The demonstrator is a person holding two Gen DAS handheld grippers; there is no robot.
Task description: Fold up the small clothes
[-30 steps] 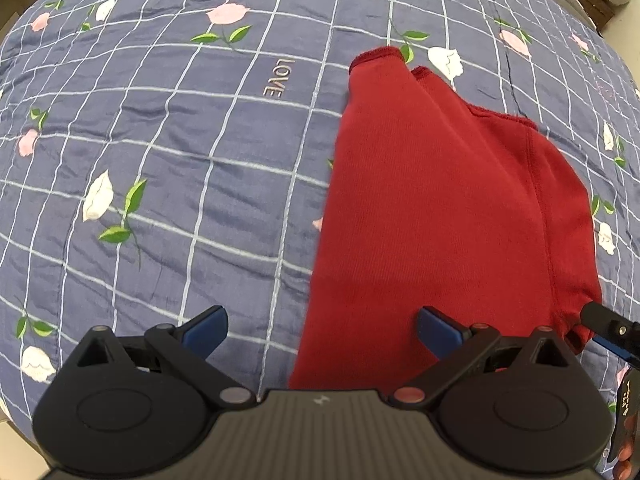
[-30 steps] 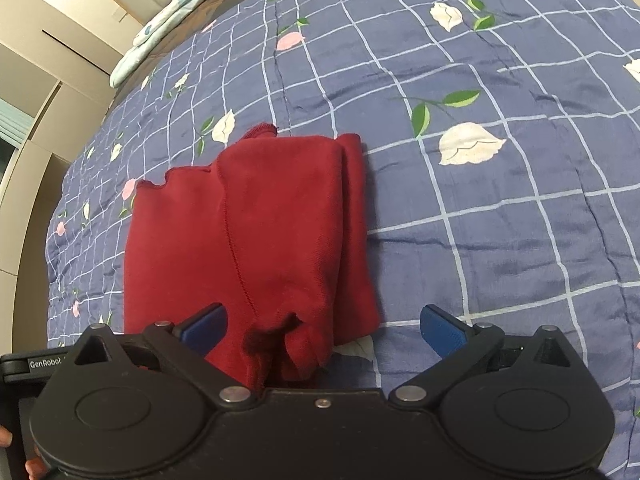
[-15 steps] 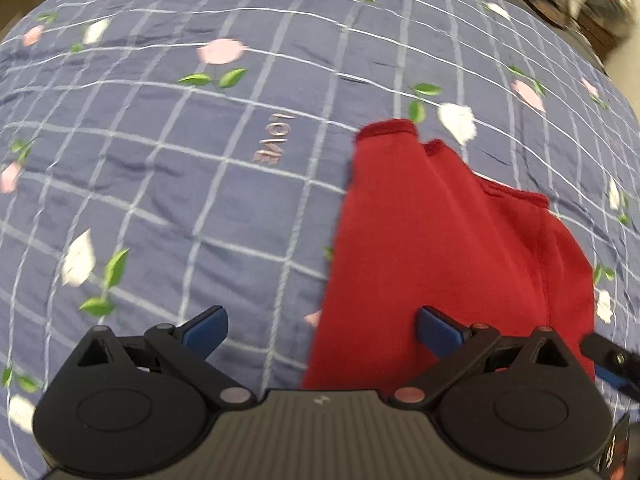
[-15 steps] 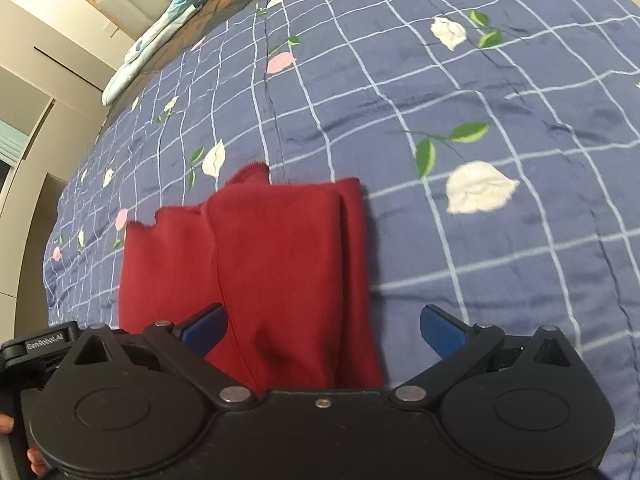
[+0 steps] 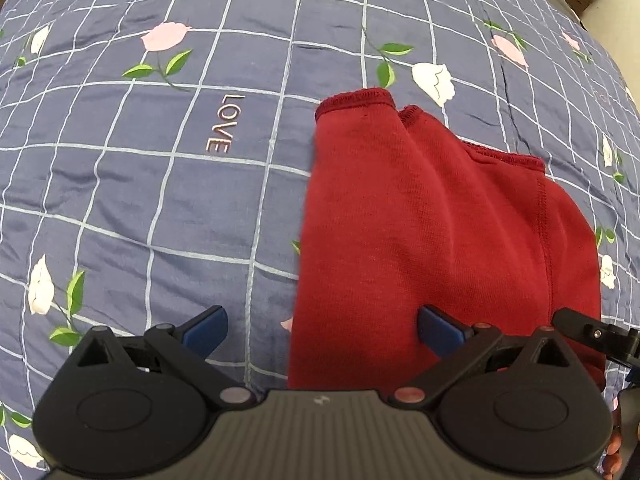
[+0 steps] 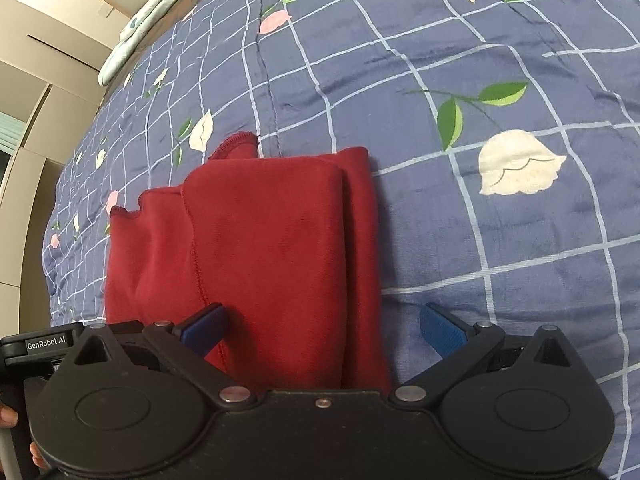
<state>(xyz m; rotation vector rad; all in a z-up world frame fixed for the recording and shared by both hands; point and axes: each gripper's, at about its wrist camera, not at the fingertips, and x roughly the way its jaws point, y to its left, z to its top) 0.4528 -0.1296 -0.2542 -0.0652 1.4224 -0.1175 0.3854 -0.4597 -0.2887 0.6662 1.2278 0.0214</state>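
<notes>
The red garment [image 5: 432,240] lies folded on the blue floral quilt [image 5: 160,208], a long narrow stack whose long axis runs away from both cameras, its hemmed cuffs at the far end and its near end under the grippers. In the left wrist view the cuffs point away toward a white tulip print [image 5: 434,78], and the embroidered word LOVE [image 5: 224,124] sits on the quilt just left of the garment's far end. The left gripper [image 5: 322,326] hovers with its jaws spread wide, nothing between them but cloth below: its right blue fingertip is over the garment, its left one over bare quilt. The right gripper [image 6: 322,326] is also spread wide and pinching nothing, its left fingertip over the garment [image 6: 260,260] near a stitched seam, its right fingertip over quilt. From that side the garment shows layered folds, one edge stacked along its right flank. A part of the other gripper shows at the lower right of the garment in the left view. Open quilt stretches left of the garment in the left view and right of it in the right view. Beyond the garment's far end, a pale folded blanket [image 6: 152,12] lies at the bed's edge, with cabinet panels [image 6: 36,92] to its left.
</notes>
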